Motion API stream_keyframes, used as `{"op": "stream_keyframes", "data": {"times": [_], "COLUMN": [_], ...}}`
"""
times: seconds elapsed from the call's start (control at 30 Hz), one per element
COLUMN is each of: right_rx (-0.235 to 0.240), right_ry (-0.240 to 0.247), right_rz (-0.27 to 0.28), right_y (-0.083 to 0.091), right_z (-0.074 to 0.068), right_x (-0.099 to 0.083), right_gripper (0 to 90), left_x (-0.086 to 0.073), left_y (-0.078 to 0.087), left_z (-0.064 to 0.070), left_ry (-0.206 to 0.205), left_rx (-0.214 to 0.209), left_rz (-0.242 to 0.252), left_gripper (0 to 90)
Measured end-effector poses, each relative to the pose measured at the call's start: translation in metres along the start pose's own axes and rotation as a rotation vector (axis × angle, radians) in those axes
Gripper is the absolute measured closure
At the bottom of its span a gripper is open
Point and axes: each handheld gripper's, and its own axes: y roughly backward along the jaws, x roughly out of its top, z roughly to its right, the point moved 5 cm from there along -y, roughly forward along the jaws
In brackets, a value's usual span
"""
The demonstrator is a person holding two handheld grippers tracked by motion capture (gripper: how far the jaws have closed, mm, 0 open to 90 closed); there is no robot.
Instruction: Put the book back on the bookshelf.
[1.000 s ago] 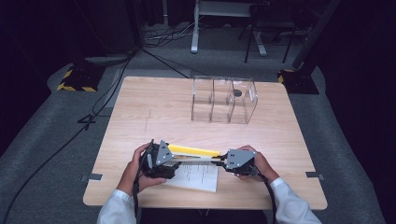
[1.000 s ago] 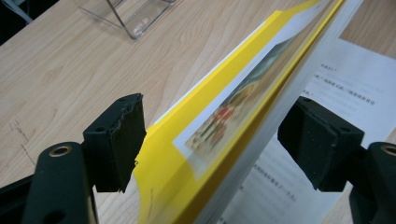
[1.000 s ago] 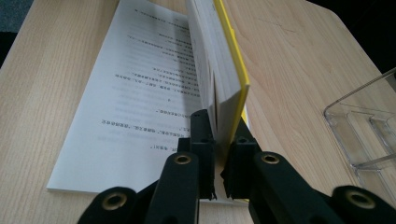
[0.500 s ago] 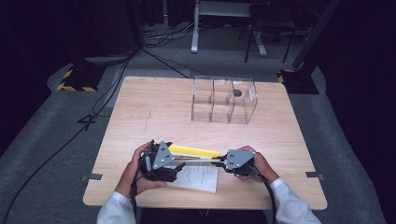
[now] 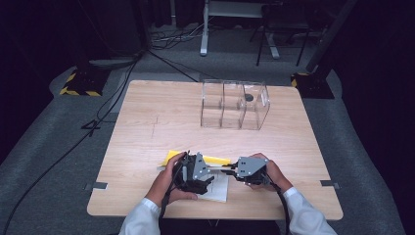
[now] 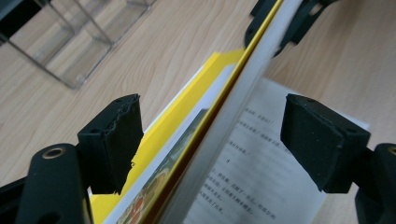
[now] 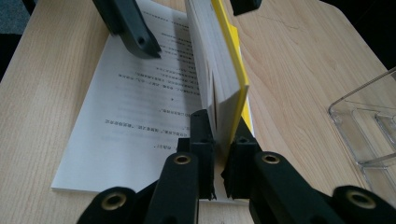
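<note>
A book with a yellow cover lies open near the table's front edge, a printed white page flat beneath it. My right gripper is shut on the raised block of pages and yellow cover, holding it upright on edge. That gripper is at the book's right end in the high view. My left gripper is open, one jaw on each side of the raised block, touching neither side. In the high view it sits over the book's middle.
A clear plastic box with three compartments stands at the back right of the wooden table, a small dark object in its right compartment. Bare wood lies to the left and behind the book. Cables run over the floor beyond.
My left gripper has slid right along the book toward the right gripper, uncovering more yellow cover at the left. The right gripper has stayed in place, still shut.
</note>
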Motion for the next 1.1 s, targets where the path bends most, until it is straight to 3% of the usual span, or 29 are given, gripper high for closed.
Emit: {"op": "stream_keyframes", "data": {"times": [0.13, 0.23, 0.27, 0.33, 0.37, 0.43, 0.6, 0.7, 0.77, 0.8, 0.87, 0.93, 0.97, 1.03, 1.1], "right_rx": [0.001, 0.000, 0.000, -0.003, -0.002, -0.002, -0.004, -0.010, -0.014, -0.013, -0.020, -0.028, -0.042, -0.084, -0.093], "right_ry": [0.000, -0.002, -0.002, -0.008, -0.007, -0.007, 0.000, -0.015, -0.020, -0.019, -0.030, -0.039, -0.082, -0.116, -0.137], "right_rz": [-0.002, -0.007, -0.007, -0.007, -0.007, -0.005, -0.021, -0.017, -0.017, -0.015, -0.006, 0.000, 0.028, 0.063, 0.069], "right_y": [0.000, 0.000, 0.000, 0.000, -0.001, -0.001, -0.002, 0.000, 0.001, 0.001, 0.001, 0.002, 0.004, 0.011, 0.015], "right_z": [-0.001, -0.001, -0.001, 0.000, -0.001, -0.001, -0.002, 0.000, 0.000, 0.001, 0.002, 0.002, 0.006, 0.013, 0.017], "right_x": [0.000, 0.001, 0.001, 0.001, 0.002, 0.002, 0.003, 0.004, 0.003, 0.003, 0.003, 0.003, 0.005, 0.007, 0.006], "right_gripper": [84.1, 83.9, 83.9, 83.5, 82.9, 81.9, 81.7, 81.7, 81.7, 81.6, 79.2, 77.8, 69.9, 54.5, 52.6], "left_x": [-0.003, -0.004, -0.004, -0.006, -0.010, -0.012, -0.016, -0.013, -0.012, -0.011, -0.012, -0.012, -0.013, -0.014, -0.014], "left_y": [-0.001, 0.001, 0.002, 0.003, 0.004, 0.004, -0.001, -0.004, -0.006, -0.007, -0.007, -0.007, -0.007, -0.004, -0.001], "left_z": [-0.003, -0.005, -0.005, -0.005, -0.003, -0.002, 0.000, 0.002, 0.003, 0.003, 0.002, 0.002, 0.001, -0.002, -0.004], "left_ry": [-0.002, -0.007, -0.005, -0.016, -0.045, -0.047, -0.042, -0.016, -0.032, -0.046, -0.059, -0.062, -0.059, -0.050, -0.041], "left_rx": [0.011, 0.019, 0.007, -0.011, -0.036, -0.043, -0.059, -0.050, -0.035, 0.001, -0.004, -0.003, -0.001, -0.004, -0.005], "left_rz": [-0.005, -0.013, -0.013, -0.021, -0.044, -0.046, -0.075, -0.073, -0.078, -0.077, -0.059, -0.045, -0.032, 0.005, 0.016], "left_gripper": [31.5, 46.7, 46.7, 57.2, 63.3, 70.4, 72.0, 62.8, 62.1, 63.1, 74.7, 76.9, 77.6, 78.4, 78.5]}}
